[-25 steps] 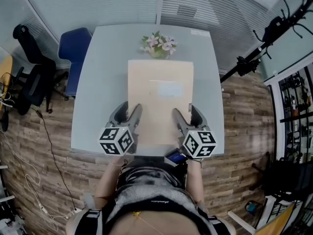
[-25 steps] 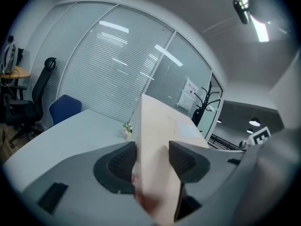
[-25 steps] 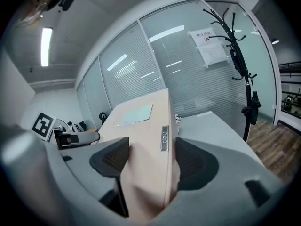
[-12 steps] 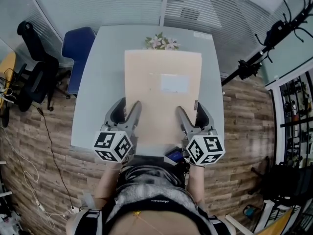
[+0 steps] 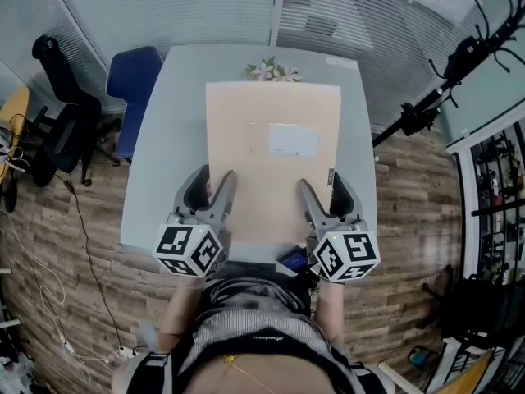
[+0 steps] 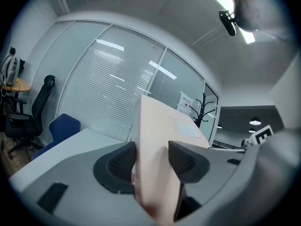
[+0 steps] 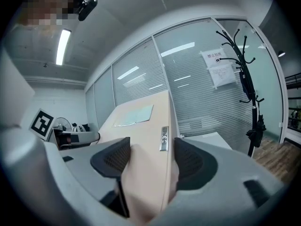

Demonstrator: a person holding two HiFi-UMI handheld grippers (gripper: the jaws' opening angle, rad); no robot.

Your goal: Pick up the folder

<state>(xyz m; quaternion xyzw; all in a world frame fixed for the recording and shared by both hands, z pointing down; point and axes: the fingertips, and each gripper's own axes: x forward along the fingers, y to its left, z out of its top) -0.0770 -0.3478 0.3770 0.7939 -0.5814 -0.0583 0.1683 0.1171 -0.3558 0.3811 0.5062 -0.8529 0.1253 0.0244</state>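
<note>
A beige folder [image 5: 273, 162] with a pale label hangs level above the grey table [image 5: 164, 138], held at its near corners. My left gripper [image 5: 212, 189] is shut on the folder's left edge. In the left gripper view both pads press the folder [image 6: 155, 135] between them at my left gripper [image 6: 150, 161]. My right gripper [image 5: 322, 191] grips the right edge, its jaws closing tighter on it. The right gripper view shows the folder [image 7: 141, 126] and its small metal clasp [image 7: 163, 138] clamped in my right gripper [image 7: 149, 161].
A small bunch of flowers [image 5: 271, 71] stands at the table's far edge, partly hidden by the folder. A blue chair [image 5: 131, 80] and a black office chair [image 5: 57, 130] stand at the left. A black coat stand [image 5: 459, 64] is at the right, and glass walls with blinds lie behind.
Both grippers have risen with the folder, which now looks larger and covers more of the table and the flowers. The grip on both edges is unchanged.
</note>
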